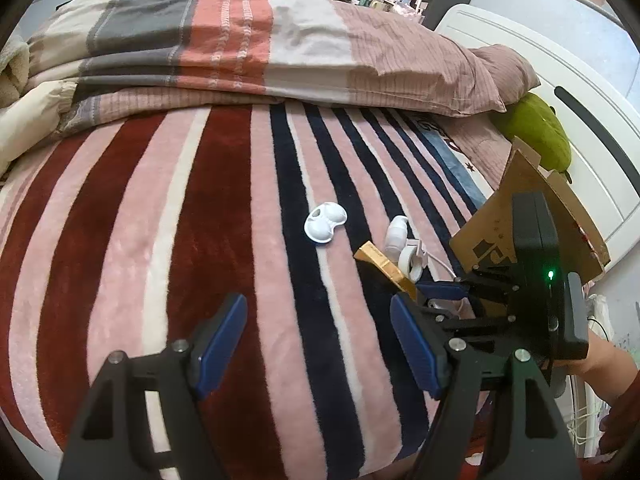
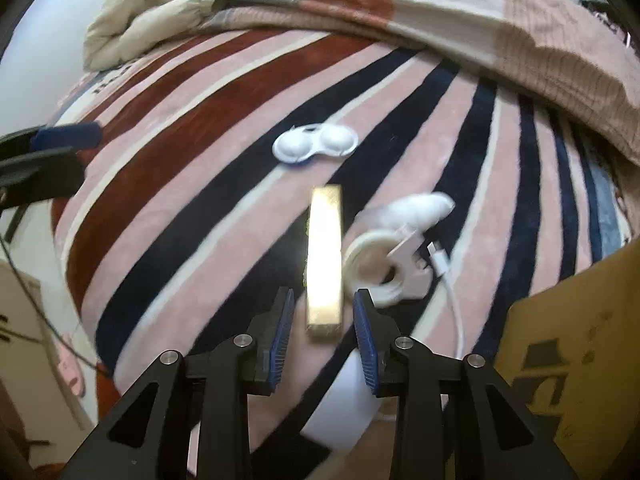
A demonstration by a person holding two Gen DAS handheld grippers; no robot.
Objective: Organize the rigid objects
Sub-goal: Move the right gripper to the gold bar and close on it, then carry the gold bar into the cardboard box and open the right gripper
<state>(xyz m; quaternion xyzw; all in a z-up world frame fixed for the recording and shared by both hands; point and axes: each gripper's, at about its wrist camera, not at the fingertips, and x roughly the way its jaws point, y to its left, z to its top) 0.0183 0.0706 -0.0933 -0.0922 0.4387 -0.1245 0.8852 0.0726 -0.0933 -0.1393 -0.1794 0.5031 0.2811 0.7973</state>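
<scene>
A striped blanket point(image 2: 168, 184) fills most of both views, and the loose objects are gathered on it right of centre. In the right wrist view a gold rectangular box point(image 2: 325, 260) lies lengthwise at the middle of the frame, its near end sitting between the blue pads of the right gripper point(image 2: 323, 320); a narrow gap is seen on each side, so the box is not yet clamped. Just right of it a white tape roll point(image 2: 372, 268) is found, with a small white bottle point(image 2: 416, 208) above and a white cable point(image 2: 456, 300) trailing to the lower right. A white two-cup case point(image 2: 316, 145) lies open and apart in the upper middle; nothing can be made out in its cups. A cardboard box point(image 2: 568, 344) stands at the lower right edge, its inside hidden. In the left wrist view the left gripper point(image 1: 318, 320) is held spread over bare blanket, grasping nothing.
</scene>
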